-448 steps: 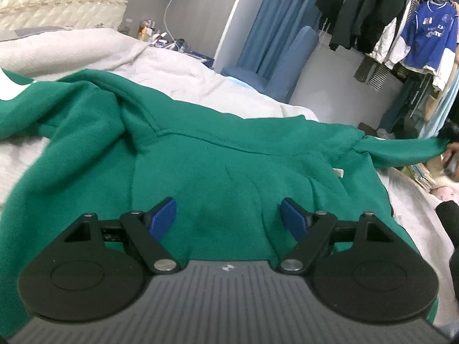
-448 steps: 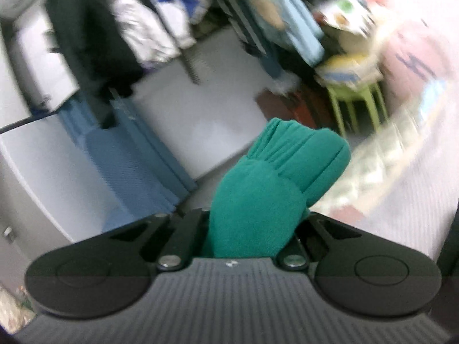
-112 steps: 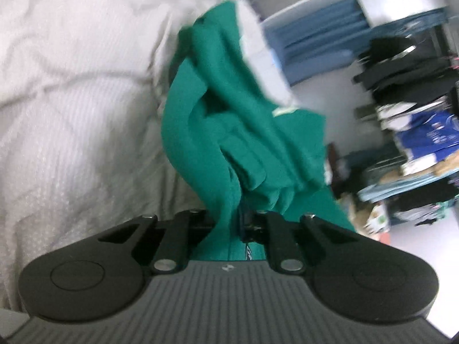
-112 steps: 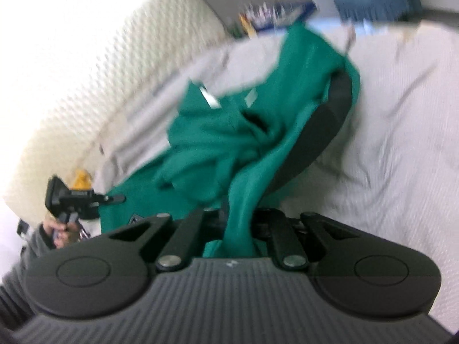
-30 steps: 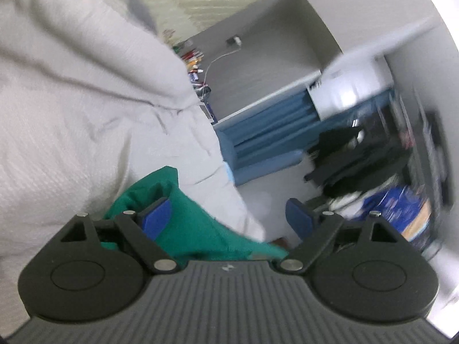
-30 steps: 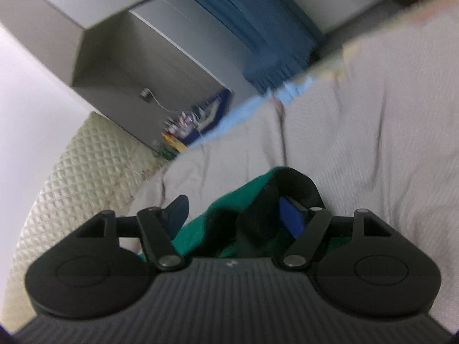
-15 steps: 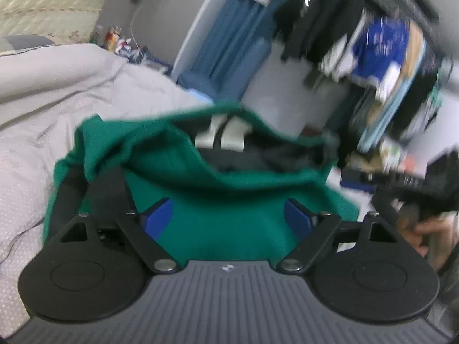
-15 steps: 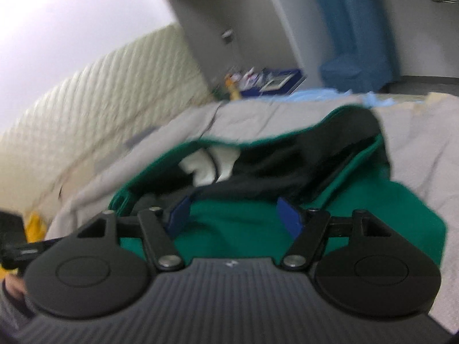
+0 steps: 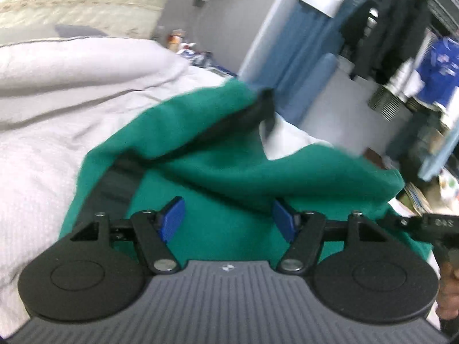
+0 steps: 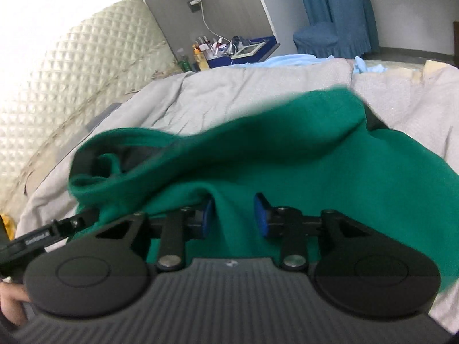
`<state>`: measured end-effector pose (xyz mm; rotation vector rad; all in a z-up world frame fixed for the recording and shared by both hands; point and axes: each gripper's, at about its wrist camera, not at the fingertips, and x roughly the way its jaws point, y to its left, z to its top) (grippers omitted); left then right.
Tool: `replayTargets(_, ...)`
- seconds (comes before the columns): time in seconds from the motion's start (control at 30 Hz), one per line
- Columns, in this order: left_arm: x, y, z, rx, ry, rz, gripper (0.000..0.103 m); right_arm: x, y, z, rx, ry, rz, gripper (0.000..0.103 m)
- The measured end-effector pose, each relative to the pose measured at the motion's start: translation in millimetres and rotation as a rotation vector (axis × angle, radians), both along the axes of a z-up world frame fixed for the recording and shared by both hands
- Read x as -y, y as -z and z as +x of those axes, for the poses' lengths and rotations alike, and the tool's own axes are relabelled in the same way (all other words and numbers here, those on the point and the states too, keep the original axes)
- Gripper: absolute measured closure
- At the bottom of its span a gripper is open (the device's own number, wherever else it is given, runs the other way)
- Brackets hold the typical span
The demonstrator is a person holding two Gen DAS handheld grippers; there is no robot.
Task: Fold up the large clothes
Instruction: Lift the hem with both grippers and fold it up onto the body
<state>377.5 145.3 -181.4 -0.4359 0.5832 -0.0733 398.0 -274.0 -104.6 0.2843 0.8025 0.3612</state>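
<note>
The left gripper point(image 9: 228, 219) has its blue pads apart and the jaws are closing; between them is only the flat green cloth below, not pinched. The right gripper point(image 10: 233, 215) has its jaws closer together and also closing, and a raised fold of the green sweatshirt point(image 10: 258, 154) stands between the pads; if the pads already press it, I cannot tell. Ahead of both jaws the sweatshirt lies bunched on the grey bedspread point(image 10: 229, 91), with a dark inner lining showing along its far folded edge. Left of the left jaws is more of the pale bedspread point(image 9: 43, 143). Beyond the right jaws is a quilted headboard point(image 10: 71, 71), and further a blue chair point(image 10: 315, 35)
</note>
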Motion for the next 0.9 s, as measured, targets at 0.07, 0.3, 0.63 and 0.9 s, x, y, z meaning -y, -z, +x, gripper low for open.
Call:
replayTargets(0.07, -6, 4, 7, -0.004, -0.028, 0.014, 0.031, 2, 1, 9, -0.011, 0.013, 0.033, 0.068)
replayTargets(0.3, -21, 19, 21, -0.015, -0.076, 0.056, 0.031, -8, 20, 55, 0.007, 0.064, -0.069, 0.067)
replayTargets(0.63, -31, 37, 51, -0.045, -0.055, 0.020, 0.031, -6, 73, 85, -0.056, 0.058, -0.233, 0.073)
replayTargets(0.9, -31, 31, 44, -0.019, -0.048, 0.017, 0.030, 0, 62, 75, -0.037, 0.068, -0.205, 0.071)
